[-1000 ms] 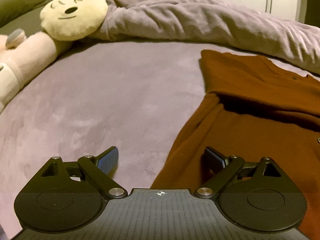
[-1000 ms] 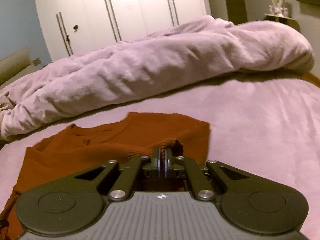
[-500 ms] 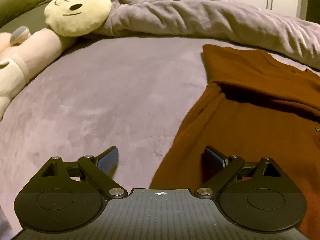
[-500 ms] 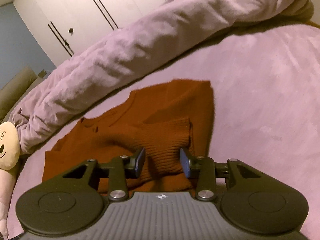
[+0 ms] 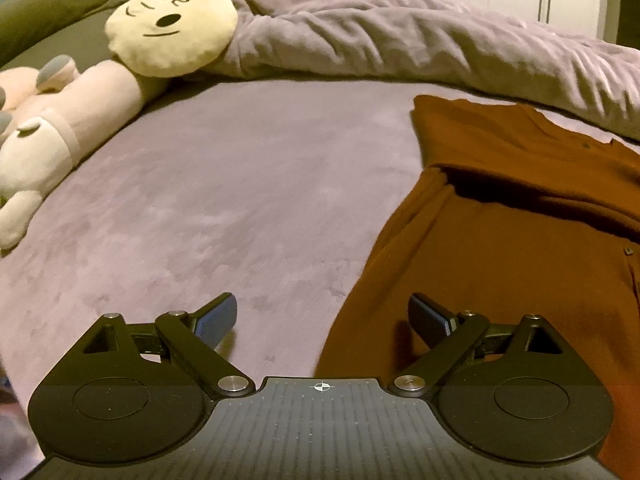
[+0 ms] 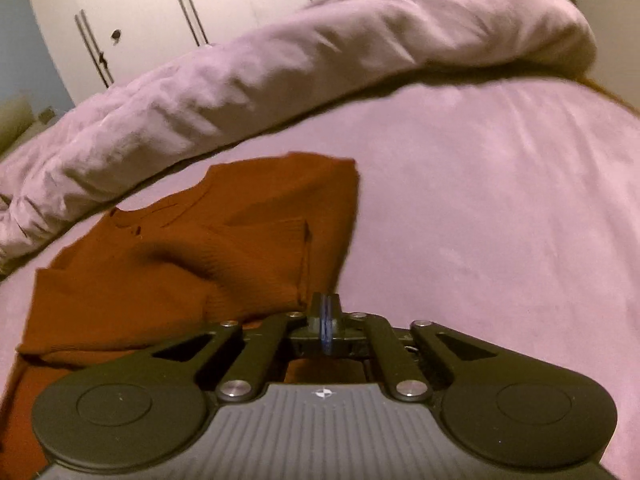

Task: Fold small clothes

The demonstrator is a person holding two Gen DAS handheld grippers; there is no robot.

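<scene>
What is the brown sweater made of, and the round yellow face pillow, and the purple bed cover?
The brown sweater looks like knitted yarn, matte: fine ribs show on its folded sleeve. The round yellow face pillow seems soft plush, with a fuzzy surface and a printed or stitched face. The purple bed cover looks like velvety fleece or suede-like cloth: brushed light and dark patches show.

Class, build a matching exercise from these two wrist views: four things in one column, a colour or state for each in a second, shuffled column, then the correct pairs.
Things
1. left claw
2. right claw
3. sweater
4. round face cushion

States
A. pale yellow, with a red heart
B. fingers pressed together
C. rust brown, lying on the bed
D. fingers spread wide, holding nothing

Pairs: 1-D, 2-B, 3-C, 4-A
</scene>
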